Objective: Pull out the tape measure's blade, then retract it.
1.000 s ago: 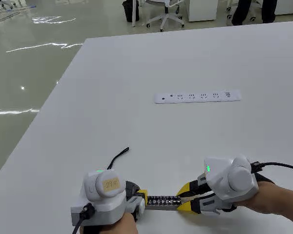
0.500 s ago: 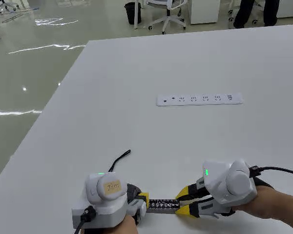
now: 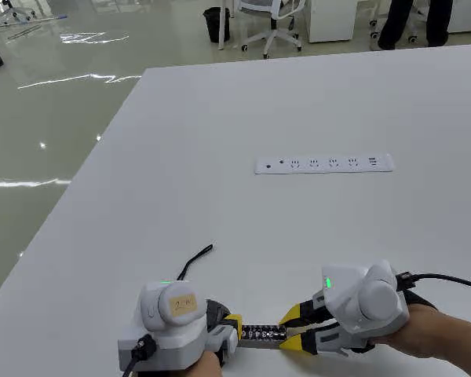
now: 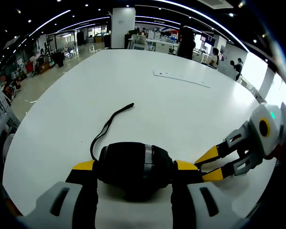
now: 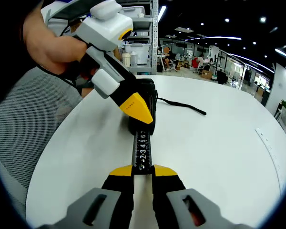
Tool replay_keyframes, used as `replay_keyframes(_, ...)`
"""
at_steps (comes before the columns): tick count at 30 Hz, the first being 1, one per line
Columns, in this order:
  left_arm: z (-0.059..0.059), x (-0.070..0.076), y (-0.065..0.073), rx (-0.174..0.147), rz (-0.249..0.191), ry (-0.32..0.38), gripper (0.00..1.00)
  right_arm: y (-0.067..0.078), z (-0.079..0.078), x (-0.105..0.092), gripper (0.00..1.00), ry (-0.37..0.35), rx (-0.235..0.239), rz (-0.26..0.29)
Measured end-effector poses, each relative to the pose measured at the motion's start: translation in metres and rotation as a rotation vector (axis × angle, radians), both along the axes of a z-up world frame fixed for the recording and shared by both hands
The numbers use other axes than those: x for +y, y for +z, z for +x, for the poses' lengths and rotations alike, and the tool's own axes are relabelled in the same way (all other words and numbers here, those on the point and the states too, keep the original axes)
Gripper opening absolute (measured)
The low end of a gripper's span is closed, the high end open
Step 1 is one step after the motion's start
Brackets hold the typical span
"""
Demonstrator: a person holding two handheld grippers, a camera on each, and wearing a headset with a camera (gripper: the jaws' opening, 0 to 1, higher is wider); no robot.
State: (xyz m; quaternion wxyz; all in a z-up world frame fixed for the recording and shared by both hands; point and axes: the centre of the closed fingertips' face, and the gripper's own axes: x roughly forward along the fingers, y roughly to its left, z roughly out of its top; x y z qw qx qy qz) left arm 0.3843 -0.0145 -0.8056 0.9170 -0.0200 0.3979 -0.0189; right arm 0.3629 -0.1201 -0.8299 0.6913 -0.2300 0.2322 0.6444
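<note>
While the left gripper (image 4: 134, 166) clamps the tape measure (image 5: 143, 102) and the right gripper (image 5: 143, 170) pinches its blade (image 5: 143, 149), a loosened jaw grip may whip it back.

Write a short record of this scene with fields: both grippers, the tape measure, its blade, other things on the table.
left gripper: shut on the tape measure, around its black case
right gripper: shut on the blade end
blade: short stretch out, numbers 2 to 7 readable
strap: black, lying on the table
other: white power strip, farther back
</note>
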Motion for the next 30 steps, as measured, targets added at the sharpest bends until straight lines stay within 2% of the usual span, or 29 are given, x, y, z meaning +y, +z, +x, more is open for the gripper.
replay_keyframes(30,-0.0003,0.0002,0.0,0.003,-0.013,-0.002,0.58,-0.0011,0.0006,0.0104,0.13,0.001,-0.002,0.002)
